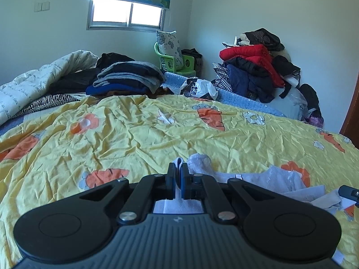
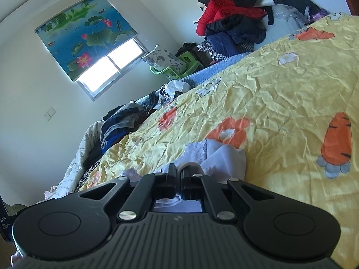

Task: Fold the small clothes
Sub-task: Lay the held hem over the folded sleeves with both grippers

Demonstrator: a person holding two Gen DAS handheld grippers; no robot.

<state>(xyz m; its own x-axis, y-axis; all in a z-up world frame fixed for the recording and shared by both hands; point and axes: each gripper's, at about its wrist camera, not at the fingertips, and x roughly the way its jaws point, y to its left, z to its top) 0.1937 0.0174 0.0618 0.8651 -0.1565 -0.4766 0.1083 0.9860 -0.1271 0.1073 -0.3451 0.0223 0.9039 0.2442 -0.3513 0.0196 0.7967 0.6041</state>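
Observation:
A small pale lavender-white garment [image 1: 278, 179] lies crumpled on the yellow carrot-print bedspread [image 1: 145, 130]. My left gripper [image 1: 178, 169] is shut on one edge of it, with a fold of the cloth sticking up between the fingers. In the right wrist view the same garment [image 2: 222, 154] bunches just ahead of my right gripper [image 2: 178, 172], which is shut on another edge of it. The tip of the right gripper [image 1: 350, 192] shows at the left view's right edge, at the cloth's other end.
A stack of folded dark clothes [image 1: 130, 78] sits at the far side of the bed beside a white quilt [image 1: 33, 83]. A heap of red and dark clothes [image 1: 258, 67] rises at the back right. A plastic bag [image 1: 199, 87] and a green chair [image 1: 177, 62] stand behind.

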